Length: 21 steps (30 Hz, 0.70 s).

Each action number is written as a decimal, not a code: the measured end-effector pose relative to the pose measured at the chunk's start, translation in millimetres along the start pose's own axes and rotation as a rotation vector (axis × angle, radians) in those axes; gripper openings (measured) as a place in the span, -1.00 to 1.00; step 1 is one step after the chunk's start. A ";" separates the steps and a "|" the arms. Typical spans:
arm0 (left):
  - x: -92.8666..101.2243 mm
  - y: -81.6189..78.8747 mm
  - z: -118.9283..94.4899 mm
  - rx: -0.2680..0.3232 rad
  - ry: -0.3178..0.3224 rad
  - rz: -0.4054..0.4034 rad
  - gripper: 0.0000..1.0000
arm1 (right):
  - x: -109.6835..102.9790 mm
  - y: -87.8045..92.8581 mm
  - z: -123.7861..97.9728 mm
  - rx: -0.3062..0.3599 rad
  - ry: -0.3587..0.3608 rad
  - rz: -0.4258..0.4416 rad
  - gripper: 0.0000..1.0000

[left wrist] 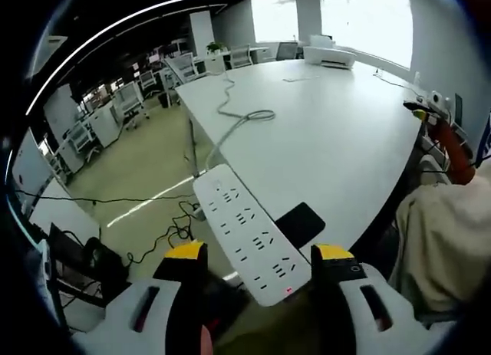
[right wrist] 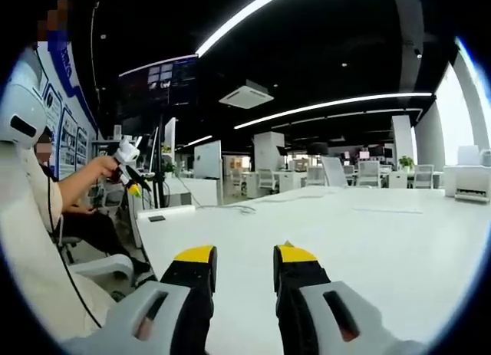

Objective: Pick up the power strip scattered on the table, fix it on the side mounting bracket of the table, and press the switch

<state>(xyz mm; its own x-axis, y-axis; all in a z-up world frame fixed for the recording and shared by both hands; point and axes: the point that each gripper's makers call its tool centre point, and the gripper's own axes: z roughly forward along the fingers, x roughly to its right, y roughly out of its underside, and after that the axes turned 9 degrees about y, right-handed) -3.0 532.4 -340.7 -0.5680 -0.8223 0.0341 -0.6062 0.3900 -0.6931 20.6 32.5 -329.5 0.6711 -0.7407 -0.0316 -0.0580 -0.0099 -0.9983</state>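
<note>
- The power strip lies at the near corner of the white table. Its near end, with a small red mark, overhangs the edge, and its cord runs back across the top.
- A dark phone lies touching or just beside the strip's right side.
- The left hand-held gripper has its jaws apart, one on each side of the strip's overhanging end, not clamped.
- The right hand-held gripper hovers over bare table, jaws apart and holding nothing.
- To grasp well, I judge: centre the strip's width between the jaws, clamp the long sides clear of the phone, and lift level so the cord trails freely.
- I cannot make out the bracket.
</note>
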 end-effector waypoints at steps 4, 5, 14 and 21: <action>1.3 2.5 1.9 -0.005 -0.005 -0.008 0.17 | -2.3 -2.5 -0.8 0.000 0.001 0.002 -0.55; 2.4 3.1 2.3 -0.006 -0.001 -0.006 0.17 | -3.1 -3.4 -1.3 0.001 0.000 0.001 -0.57; 4.2 1.5 1.9 0.001 0.010 -0.002 0.17 | -5.8 -6.1 -3.9 0.002 -0.005 0.007 -0.77; 2.1 2.8 4.2 -0.009 0.015 0.000 0.17 | -7.9 -5.5 -4.3 -0.004 -0.010 0.004 -0.86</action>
<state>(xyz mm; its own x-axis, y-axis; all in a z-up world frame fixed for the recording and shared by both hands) -3.5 530.1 -345.5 -0.5763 -0.8160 0.0445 -0.6112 0.3943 -0.6863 12.5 35.6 -323.5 0.6784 -0.7337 -0.0364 -0.0642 -0.0098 -0.9979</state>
